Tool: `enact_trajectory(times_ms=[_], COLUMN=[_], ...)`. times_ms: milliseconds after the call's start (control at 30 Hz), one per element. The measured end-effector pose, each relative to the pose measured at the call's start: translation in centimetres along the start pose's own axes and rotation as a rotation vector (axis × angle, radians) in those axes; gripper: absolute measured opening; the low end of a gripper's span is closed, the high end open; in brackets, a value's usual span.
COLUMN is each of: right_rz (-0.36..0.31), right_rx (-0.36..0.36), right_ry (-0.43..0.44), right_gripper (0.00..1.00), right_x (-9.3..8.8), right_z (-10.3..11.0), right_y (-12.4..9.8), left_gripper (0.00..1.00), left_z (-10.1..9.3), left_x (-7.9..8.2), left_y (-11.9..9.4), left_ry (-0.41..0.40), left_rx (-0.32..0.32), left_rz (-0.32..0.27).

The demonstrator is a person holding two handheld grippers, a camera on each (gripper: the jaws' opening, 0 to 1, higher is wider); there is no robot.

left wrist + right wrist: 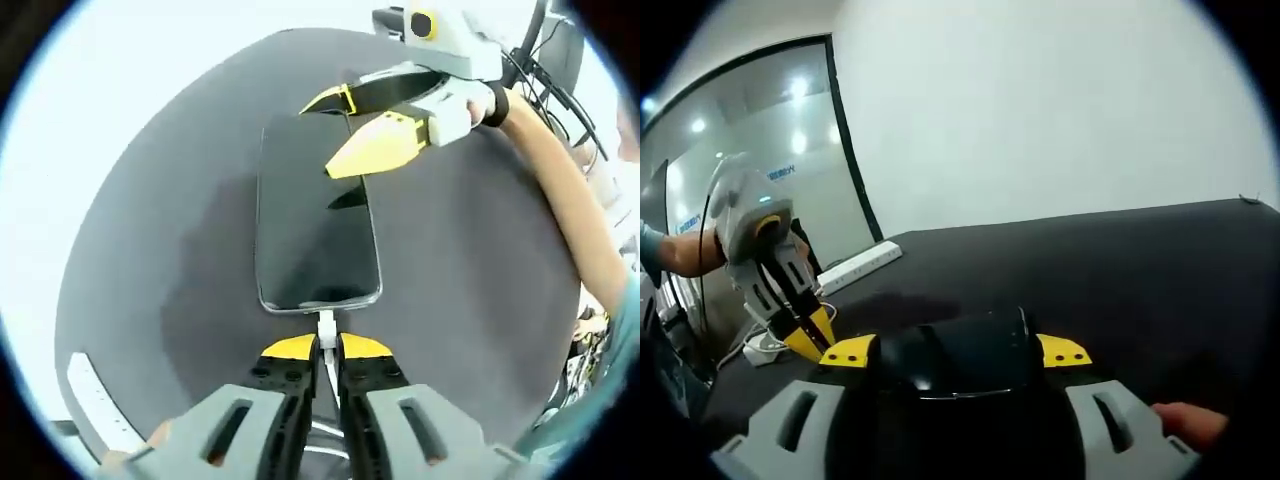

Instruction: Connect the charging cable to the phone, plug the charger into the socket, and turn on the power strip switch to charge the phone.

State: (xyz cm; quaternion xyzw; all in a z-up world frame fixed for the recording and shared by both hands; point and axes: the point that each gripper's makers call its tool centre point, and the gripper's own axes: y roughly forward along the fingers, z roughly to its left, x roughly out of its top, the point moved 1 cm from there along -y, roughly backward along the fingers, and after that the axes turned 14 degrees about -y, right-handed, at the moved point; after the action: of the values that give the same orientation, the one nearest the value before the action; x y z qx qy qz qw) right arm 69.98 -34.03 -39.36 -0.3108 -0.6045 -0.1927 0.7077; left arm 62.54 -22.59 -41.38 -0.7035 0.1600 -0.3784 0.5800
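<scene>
In the left gripper view, your left claw rises from the bottom of the frame, its yellow-tipped jaws pressed together on the white charging cable just below its plug. The plug sits at the bottom edge of the phone, which lies face up at the centre of the dark counter. It looks seated or nearly so; you cannot tell which from here. Your right claw reaches in from the upper right, its jaws straddling the phone's top end. A white strip lies at the lower left edge.

In the right gripper view, your right claw holds the phone's end between its jaws at the bottom centre, steadying it. Your left claw shows at the left. The white power strip lies well apart, at the counter's far edge left of centre.

By my judgement you are on the first step: joining cable to phone. Plugging the charger into the socket and flipping the switch remain. No containers appear here.
</scene>
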Motion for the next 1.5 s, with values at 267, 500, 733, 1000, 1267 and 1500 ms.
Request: enact_trajectory(times_ms=[267, 500, 733, 1000, 1267, 1500], right_rz=[0.000, 0.000, 0.000, 0.000, -0.006, -0.004], right_rx=[-0.002, -0.003, -0.003, -0.002, 0.009, 0.003], right_ry=[0.000, -0.003, -0.005, -0.008, -0.006, 0.004], right_gripper=[0.59, 0.59, 0.59, 0.60, 0.62, 0.59], right_x=[-0.1, 0.0, 0.0, 0.0, 0.1, 0.1], right_z=[0.2, 0.0, -0.4, -0.5, 0.1, 0.1], right_y=[0.0, 0.0, 0.0, 0.0, 0.0, 0.1], left_gripper=[0.03, 0.03, 0.03, 0.03, 0.01, 0.00], left_z=[0.1, -0.3, -0.1, 0.2, -0.1, -0.7], left_x=[-0.2, -0.7, 0.0, 0.8, 0.7, 0.4], left_y=[0.1, 0.3, 0.4, 0.4, 0.3, 0.3], left_ry=[-0.125, -0.117, -0.219, -0.117, -0.021, 0.014], left_rx=[-0.026, -0.050, -0.156, -0.102, -0.033, 0.005], left_rz=[0.019, 0.020, 0.009, 0.011, 0.009, 0.003])
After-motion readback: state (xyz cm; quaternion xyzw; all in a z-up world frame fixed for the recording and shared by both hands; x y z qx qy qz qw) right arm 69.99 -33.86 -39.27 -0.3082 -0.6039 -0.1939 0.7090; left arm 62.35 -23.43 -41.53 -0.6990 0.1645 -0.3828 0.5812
